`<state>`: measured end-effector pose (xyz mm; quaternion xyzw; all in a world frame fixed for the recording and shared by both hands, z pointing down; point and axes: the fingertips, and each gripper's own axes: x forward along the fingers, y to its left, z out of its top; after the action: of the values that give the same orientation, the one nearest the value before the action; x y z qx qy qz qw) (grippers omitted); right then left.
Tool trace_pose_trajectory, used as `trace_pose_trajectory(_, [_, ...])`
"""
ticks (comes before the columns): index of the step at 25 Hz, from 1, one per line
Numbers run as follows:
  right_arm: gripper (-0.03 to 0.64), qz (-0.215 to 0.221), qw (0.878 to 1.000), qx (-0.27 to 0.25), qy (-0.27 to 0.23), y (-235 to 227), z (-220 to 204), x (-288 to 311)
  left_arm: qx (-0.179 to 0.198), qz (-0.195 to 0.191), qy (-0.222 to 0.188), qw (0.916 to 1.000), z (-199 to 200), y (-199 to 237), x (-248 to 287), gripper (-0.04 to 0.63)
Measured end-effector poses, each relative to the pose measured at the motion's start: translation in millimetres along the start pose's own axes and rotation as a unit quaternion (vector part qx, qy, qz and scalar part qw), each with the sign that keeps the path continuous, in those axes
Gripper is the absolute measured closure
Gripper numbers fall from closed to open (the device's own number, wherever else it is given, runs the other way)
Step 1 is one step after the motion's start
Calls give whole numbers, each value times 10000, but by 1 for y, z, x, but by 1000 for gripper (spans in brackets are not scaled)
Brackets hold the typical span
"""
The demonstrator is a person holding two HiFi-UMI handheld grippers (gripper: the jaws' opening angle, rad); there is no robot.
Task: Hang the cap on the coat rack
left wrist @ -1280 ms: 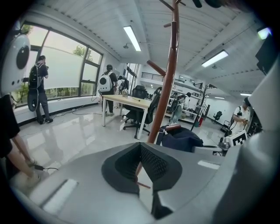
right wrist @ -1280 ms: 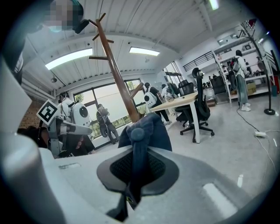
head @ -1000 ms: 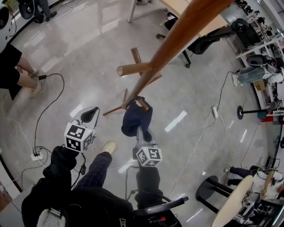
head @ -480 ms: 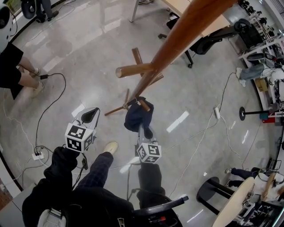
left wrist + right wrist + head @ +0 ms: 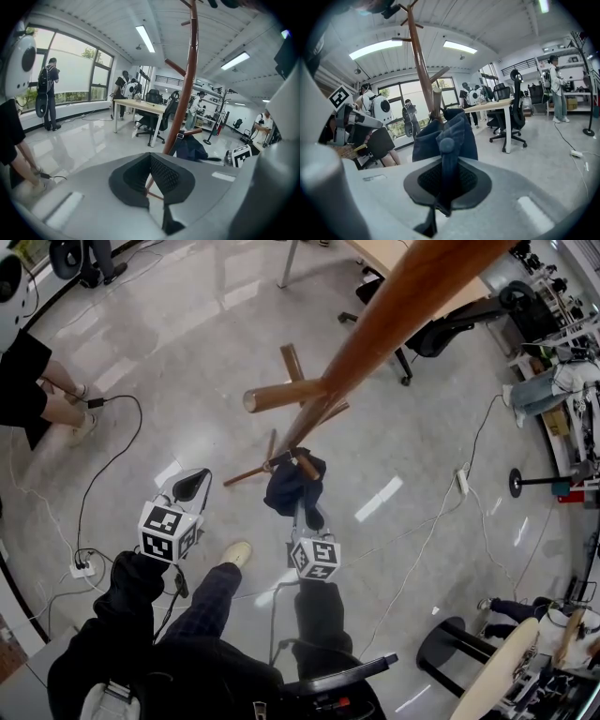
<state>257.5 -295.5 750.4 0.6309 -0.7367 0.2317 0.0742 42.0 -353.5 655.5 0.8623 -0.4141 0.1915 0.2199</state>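
Observation:
The wooden coat rack [image 5: 375,324] slants from the top right down to its base on the floor. A dark blue cap [image 5: 286,488] drapes over a low peg [image 5: 303,464] of the rack. My right gripper [image 5: 305,512] is just below it, shut on a fold of the cap. In the right gripper view the cap [image 5: 440,136] fills the space ahead of the gripper [image 5: 445,183], its top button just above the pads, the peg [image 5: 437,105] behind it. My left gripper [image 5: 190,486] hangs to the left, shut and empty; its view shows cap [image 5: 192,147] and pole [image 5: 187,93] ahead.
A higher peg [image 5: 281,395] sticks out to the left, above the cap. The rack's base legs [image 5: 246,472] spread on the floor. A seated person [image 5: 28,381] is at the left, a power strip with cable [image 5: 80,568] lower left, an office chair [image 5: 441,324] behind, a stool [image 5: 441,643] lower right.
My right gripper has sunk a little with the cap, which now lies closer on the low peg. The left gripper has kept still.

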Motion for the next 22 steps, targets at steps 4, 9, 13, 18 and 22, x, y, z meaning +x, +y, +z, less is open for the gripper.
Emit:
trace_pose_trajectory(4, [601, 12, 10000, -79, 60, -4, -2, 11, -9, 7, 6, 10000, 0, 1, 2, 594])
trace_pose_trajectory(9, [601, 18, 9999, -115, 121, -12, -7, 23, -16, 26, 15, 10000, -1, 2, 4, 594])
trace_pose_trajectory(13, [601, 14, 9997, -154, 183, -15, -8, 32, -41, 43, 20, 10000, -1, 4, 6, 594])
trace_pose_trajectory(18, [601, 78, 9996, -156, 216, -16, -10, 45, -55, 82, 57, 9999, -5, 6, 8, 594])
trace_pose_trajectory(22, [600, 131, 9995, -163, 235, -17, -10, 53, -57, 92, 47, 9999, -4, 6, 8, 594])
